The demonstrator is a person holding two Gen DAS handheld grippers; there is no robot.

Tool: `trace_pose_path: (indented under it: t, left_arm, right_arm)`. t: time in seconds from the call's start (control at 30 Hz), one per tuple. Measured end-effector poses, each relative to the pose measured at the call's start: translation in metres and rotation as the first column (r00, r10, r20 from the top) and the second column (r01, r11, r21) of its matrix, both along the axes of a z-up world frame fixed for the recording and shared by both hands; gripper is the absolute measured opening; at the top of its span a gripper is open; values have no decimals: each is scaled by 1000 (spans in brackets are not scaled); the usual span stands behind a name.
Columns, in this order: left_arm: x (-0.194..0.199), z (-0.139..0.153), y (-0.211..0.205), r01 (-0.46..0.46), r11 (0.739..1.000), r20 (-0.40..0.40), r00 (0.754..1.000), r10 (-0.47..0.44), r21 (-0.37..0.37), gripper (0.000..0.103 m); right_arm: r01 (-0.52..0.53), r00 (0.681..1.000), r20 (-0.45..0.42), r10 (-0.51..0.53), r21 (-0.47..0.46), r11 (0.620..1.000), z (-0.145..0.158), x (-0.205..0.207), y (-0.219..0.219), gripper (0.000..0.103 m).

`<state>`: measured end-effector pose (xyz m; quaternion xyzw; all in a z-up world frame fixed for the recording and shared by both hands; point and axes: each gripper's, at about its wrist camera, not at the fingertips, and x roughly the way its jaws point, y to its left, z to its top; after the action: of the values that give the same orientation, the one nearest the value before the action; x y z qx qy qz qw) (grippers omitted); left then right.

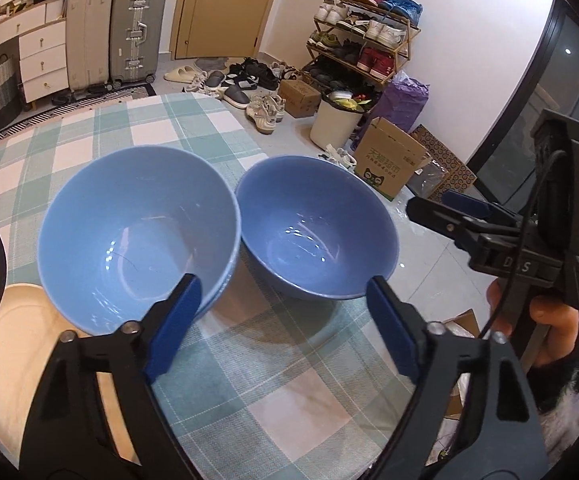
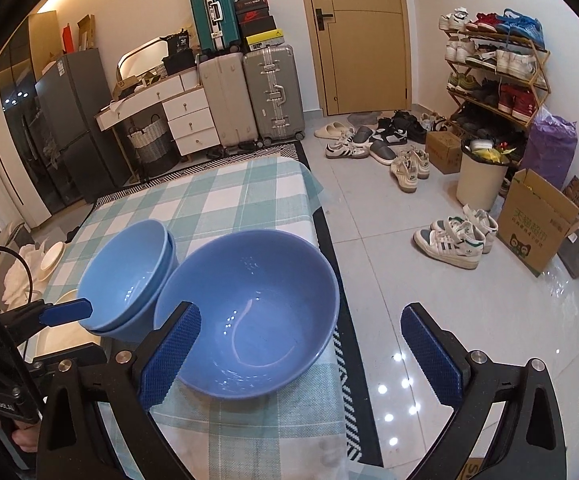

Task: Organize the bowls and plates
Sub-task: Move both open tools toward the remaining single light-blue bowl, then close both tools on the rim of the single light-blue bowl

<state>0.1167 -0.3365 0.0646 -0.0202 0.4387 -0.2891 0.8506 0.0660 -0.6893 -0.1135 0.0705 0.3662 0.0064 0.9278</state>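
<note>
Two glossy blue bowls (image 1: 137,236) stacked beside a single bowl (image 1: 315,228); both grippers spread, empty.

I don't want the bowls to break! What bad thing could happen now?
The single blue bowl sits close to the table's edge, above hard floor tiles; a nudge from the open right gripper might tip it off. The stacked bowls almost touch it, so moving one could knock the other.
</note>
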Motion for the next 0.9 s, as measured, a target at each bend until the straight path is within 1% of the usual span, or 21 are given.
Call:
trace_pose_path:
  t: [0.03, 0.13, 0.3, 0.6, 0.67, 0.7, 0.73, 0.77, 0.83, 0.87, 0.9]
  left_arm:
    - [0, -1, -3, 5, 1000, -8, 1000, -5, 5, 69]
    - [2, -7, -7, 16, 1000, -21, 1000, -16, 10, 61]
    - [1, -15, -21, 42, 999, -47, 998, -42, 9, 50]
    - [10, -29, -37, 34, 999, -79, 996, -33, 18, 50]
    - [14, -33, -41, 35, 999, -82, 996, -33, 24, 50]
    - [16, -36, -42, 33, 999, -82, 996, -31, 29, 50]
    - [17, -37, -44, 31, 999, -81, 996, -28, 36, 49]
    - [19, -39, -46, 29, 999, -80, 997, -25, 42, 49]
    - [22, -42, -47, 25, 999, -83, 996, -22, 43, 47]
    - [21, -42, -48, 22, 999, -86, 996, -18, 42, 47]
    - [22, -43, -48, 20, 999, -87, 996, -16, 45, 47]
  right_arm:
    - [1, 1000, -4, -1, 4, 1000, -3, 2, -2, 102]
    - [0, 1000, -20, 0, 18, 1000, -11, 8, -3, 102]
    - [-2, 998, -57, 3, 30, 1000, -26, 19, -6, 102]
    - [-22, 996, -82, 27, 66, 998, -43, 33, -8, 101]
    - [-24, 996, -88, 30, 72, 997, -45, 35, -9, 93]
    - [-24, 995, -92, 31, 73, 997, -47, 37, -10, 85]
    - [-24, 995, -96, 31, 74, 997, -48, 38, -10, 80]
    - [-25, 995, -98, 33, 78, 997, -50, 40, -10, 78]
    - [-34, 994, -101, 44, 97, 995, -52, 42, -10, 71]
    - [-38, 994, -101, 48, 97, 995, -53, 43, -10, 69]
    - [-40, 994, -98, 49, 91, 995, -53, 43, -8, 65]
